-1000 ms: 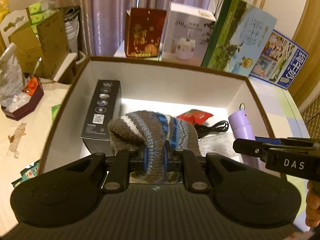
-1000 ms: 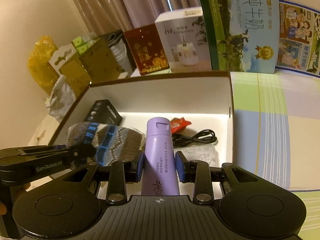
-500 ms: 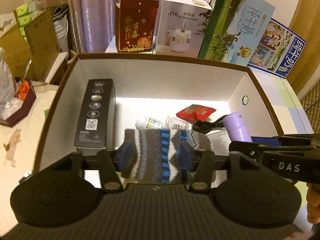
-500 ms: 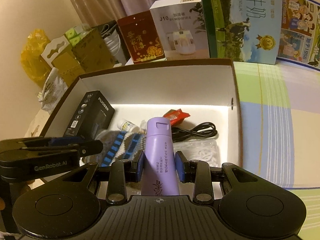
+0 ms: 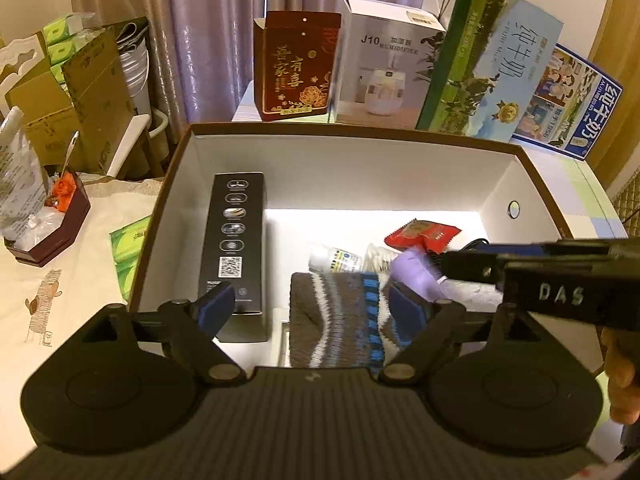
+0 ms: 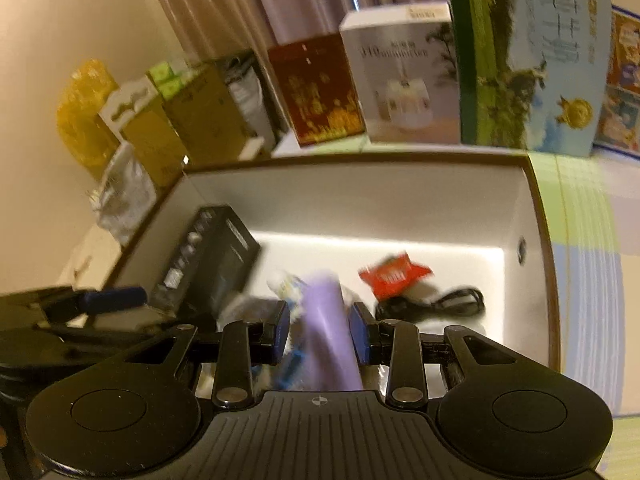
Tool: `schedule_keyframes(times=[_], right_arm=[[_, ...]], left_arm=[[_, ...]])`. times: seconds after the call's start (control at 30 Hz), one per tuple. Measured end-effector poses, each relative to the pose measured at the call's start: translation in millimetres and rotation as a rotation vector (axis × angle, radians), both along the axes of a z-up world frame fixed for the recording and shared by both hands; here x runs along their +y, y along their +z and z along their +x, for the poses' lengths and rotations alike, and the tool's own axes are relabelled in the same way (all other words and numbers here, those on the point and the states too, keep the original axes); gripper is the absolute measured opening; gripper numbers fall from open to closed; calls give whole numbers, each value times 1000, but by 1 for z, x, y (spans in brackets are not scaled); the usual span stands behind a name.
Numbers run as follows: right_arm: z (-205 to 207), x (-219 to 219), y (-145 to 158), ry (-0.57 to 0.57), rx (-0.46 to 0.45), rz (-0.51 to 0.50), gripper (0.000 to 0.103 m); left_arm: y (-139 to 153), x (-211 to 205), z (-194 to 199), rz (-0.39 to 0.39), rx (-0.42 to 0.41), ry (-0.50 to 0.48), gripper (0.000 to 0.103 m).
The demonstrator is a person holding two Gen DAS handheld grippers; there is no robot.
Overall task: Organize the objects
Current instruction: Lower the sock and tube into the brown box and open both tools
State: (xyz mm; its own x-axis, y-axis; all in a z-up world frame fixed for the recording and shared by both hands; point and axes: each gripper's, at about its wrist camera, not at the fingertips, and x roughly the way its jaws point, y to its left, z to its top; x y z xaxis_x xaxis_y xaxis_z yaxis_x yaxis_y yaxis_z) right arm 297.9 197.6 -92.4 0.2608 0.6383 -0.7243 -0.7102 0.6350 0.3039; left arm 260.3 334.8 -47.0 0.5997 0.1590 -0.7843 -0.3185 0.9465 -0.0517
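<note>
A brown-rimmed white box (image 5: pixel 360 136) holds a black carton (image 5: pixel 234 240), a red snack packet (image 5: pixel 422 234), a small white bottle (image 5: pixel 336 258) and a black cable (image 6: pixel 448 304). The grey-and-blue knitted hat (image 5: pixel 340 320) lies on the box floor between the wide-open fingers of my left gripper (image 5: pixel 312 308), free of them. My right gripper (image 6: pixel 320 332) holds the purple bottle (image 6: pixel 328 332) over the box, pads close on both sides; the view is blurred. The purple bottle (image 5: pixel 414 274) also shows in the left wrist view beside the hat.
Behind the box stand a red gift box (image 5: pixel 296 72), a white humidifier box (image 5: pixel 384 76) and green-blue milk cartons (image 5: pixel 492 76). At left are a dark tray (image 5: pixel 48 224), cardboard boxes (image 5: pixel 72 96) and green tissue packs (image 5: pixel 128 252).
My left gripper has opened wide and let the knitted hat drop onto the box floor. My right gripper has carried the purple bottle left and down, toward the hat.
</note>
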Motion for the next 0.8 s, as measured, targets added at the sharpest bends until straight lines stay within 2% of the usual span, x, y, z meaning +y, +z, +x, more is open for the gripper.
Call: schedule_keyframes(times=[0.1, 0.17, 0.27, 0.67, 0.8], right_arm=[[0, -1, 1, 0, -2, -13, 37], [-1, -5, 0, -15, -7, -31, 53], [-5, -13, 0, -23, -14, -43, 64], [-17, -36, 11, -86, -61, -70, 95], [-25, -44, 19, -109, -85, -72, 101]], left_arm=[[1, 2, -3, -4, -5, 4, 87], [3, 2, -4, -4, -9, 2, 91], [5, 1, -5, -7, -15, -5, 93], [8, -7, -10, 0, -23, -24, 99], [12, -11, -15, 6, -41, -36, 101]])
